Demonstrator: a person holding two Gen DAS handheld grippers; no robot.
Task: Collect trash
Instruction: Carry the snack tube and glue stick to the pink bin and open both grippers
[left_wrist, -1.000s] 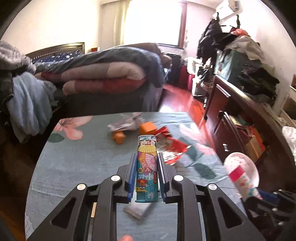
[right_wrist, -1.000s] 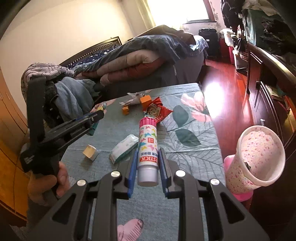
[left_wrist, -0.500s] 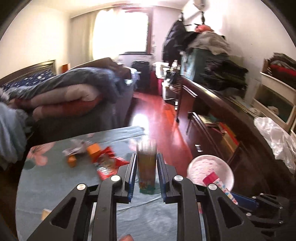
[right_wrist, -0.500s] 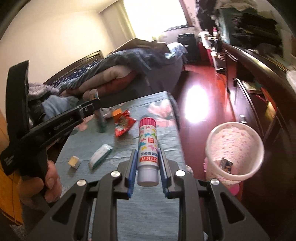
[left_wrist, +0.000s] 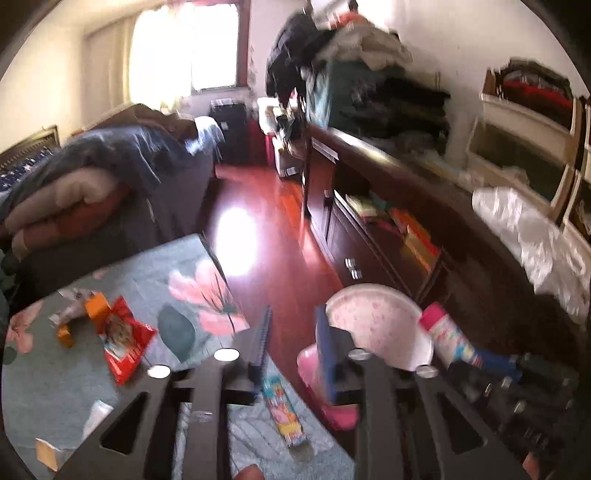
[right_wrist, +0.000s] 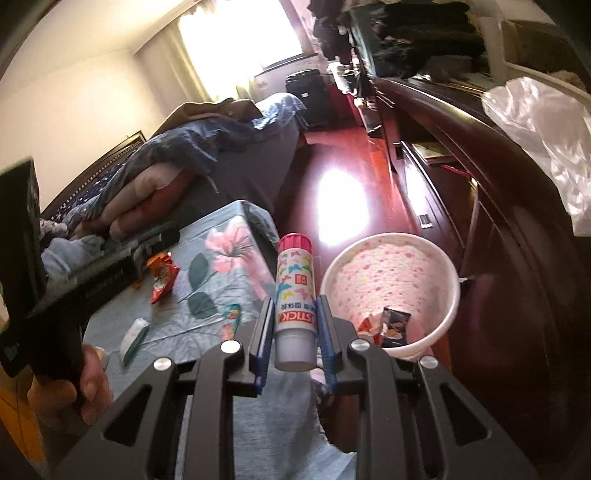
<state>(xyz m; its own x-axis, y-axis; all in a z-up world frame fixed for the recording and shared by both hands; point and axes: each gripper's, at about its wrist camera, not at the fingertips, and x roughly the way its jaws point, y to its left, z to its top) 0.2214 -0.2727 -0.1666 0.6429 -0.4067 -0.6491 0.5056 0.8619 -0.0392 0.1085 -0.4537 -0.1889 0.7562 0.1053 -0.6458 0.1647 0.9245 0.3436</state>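
Two handheld grippers work at the edge of a floral-clothed table (right_wrist: 221, 266) beside a pink-speckled waste bin (right_wrist: 391, 266) standing on a red wood floor. The right gripper (right_wrist: 293, 325) pinches an upright glue stick (right_wrist: 295, 295), pink cap pointing to 12 o'clock, its blue pads pressed against the label; the stick's base is cut off behind the fingers. At 3 o'clock from the stick, the bin holds a few crumpled wrappers (right_wrist: 388, 325), their print too small to read. The left gripper (left_wrist: 291, 343) stands spread with nothing between its jaws; a colourful tube-shaped packet (left_wrist: 284, 413) lies below the gap at 6 o'clock, at the table's edge, blurred so that whether it rests on the cloth cannot be told. In the left wrist view, the bin (left_wrist: 373, 317) sits at 2 o'clock, partly hidden by the right-hand finger, and the glue stick (left_wrist: 447, 336) shows at 3 o'clock. A red snack wrapper (left_wrist: 125, 343) and an orange box (left_wrist: 98, 306) lie at 9 o'clock on the cloth. A white tissue pack (right_wrist: 135, 334) sits near the left hand (right_wrist: 74, 391), whose fingers wrap the black handle.
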